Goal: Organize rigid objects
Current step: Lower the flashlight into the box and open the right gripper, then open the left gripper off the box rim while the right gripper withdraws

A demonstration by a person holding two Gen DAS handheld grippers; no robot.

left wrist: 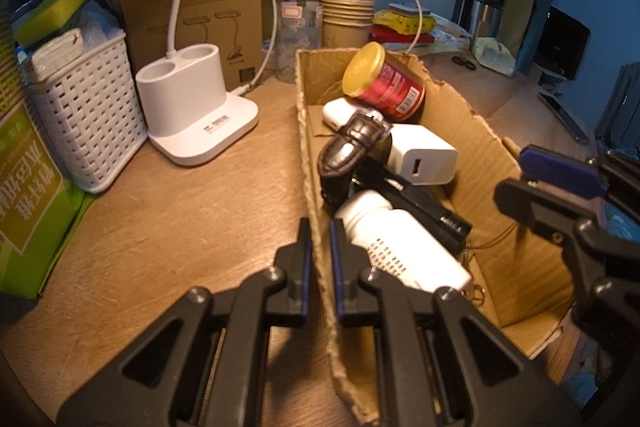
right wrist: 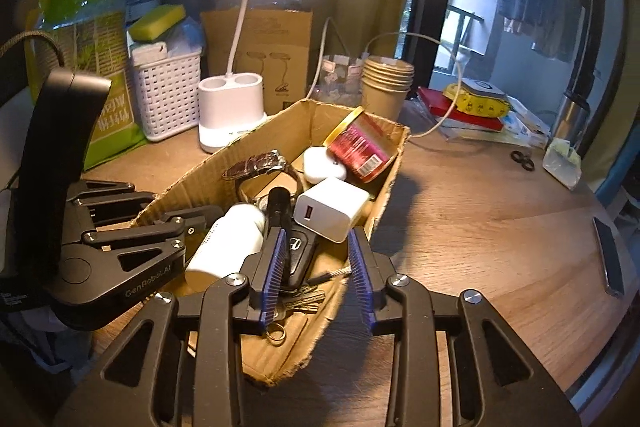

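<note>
L gripper (left wrist: 320,227) clamps cardboard box (left wrist: 520,163) wall at my 6 o'clock, I judge to steady it. R gripper (right wrist: 318,239) jaws apart, empty, over car key (right wrist: 298,255); white bottle (right wrist: 228,243) at 9.

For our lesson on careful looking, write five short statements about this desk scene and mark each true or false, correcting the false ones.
1. The left gripper pinches the torn brown cardboard box by its wall. True.
2. The red tin with the gold lid stands upright on the wooden desk. False: it lies tilted inside the box.
3. The right gripper holds the white USB charger cube. False: its jaws stand apart, empty, above the box.
4. A dark leather watch strap lies in the box. True.
5. The white woven plastic basket sits inside the box. False: it stands on the desk beside the white lamp base.
</note>
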